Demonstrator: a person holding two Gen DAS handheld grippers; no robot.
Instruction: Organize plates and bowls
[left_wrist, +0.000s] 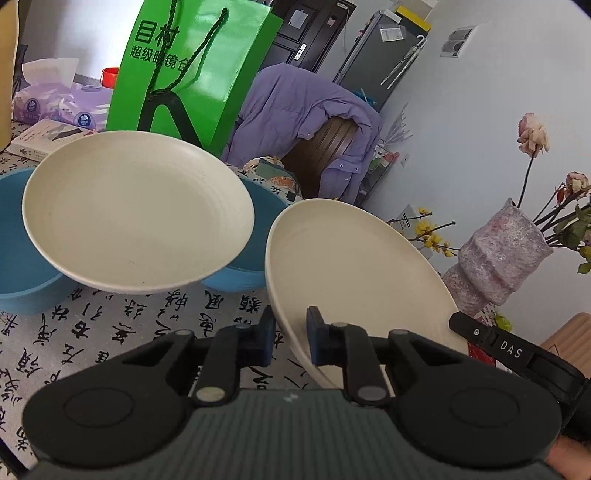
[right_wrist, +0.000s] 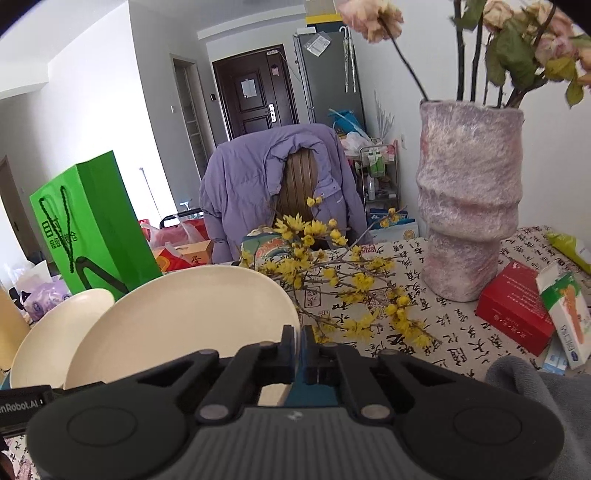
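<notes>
Tablecloth: cream plate atop blue bowls

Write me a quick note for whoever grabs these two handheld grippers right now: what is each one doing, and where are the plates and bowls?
Left gripper: shut on the near rim of the tilted cream plate.
Right gripper: shut on the same plate's opposite rim.
Second cream plate: resting tilted across the left blue bowl and the right blue bowl, which stand on the tablecloth.
Done: one plate gripped by both grippers; nothing stacked.
Left: probably stack the two plates and nest the bowls.
</notes>
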